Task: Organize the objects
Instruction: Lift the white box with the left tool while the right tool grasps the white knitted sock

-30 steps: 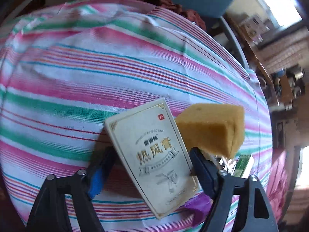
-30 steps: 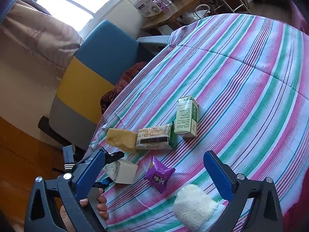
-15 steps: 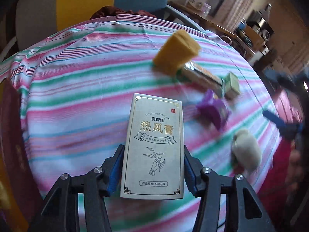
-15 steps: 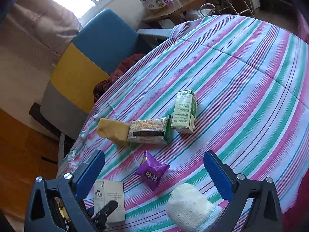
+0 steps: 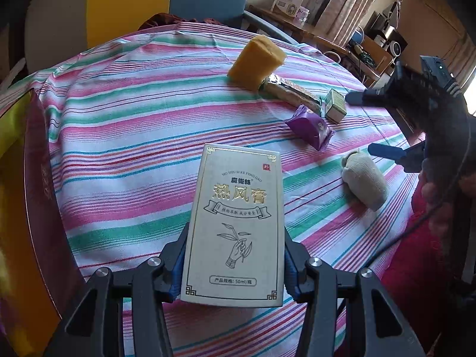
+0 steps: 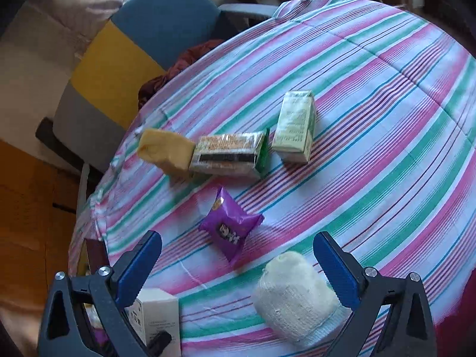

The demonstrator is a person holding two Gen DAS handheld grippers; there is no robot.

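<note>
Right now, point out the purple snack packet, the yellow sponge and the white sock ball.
purple snack packet (image 6: 229, 226), right wrist view, middle of wrapper
yellow sponge (image 6: 165, 148), right wrist view, top face
white sock ball (image 6: 294, 294), right wrist view, knitted middle

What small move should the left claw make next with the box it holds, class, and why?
Probably carry the white box left toward the dark red container at the table edge and lower it there. The left claw is shut on the box above the striped cloth, and the right claw hangs open over the rolled sock.
</note>
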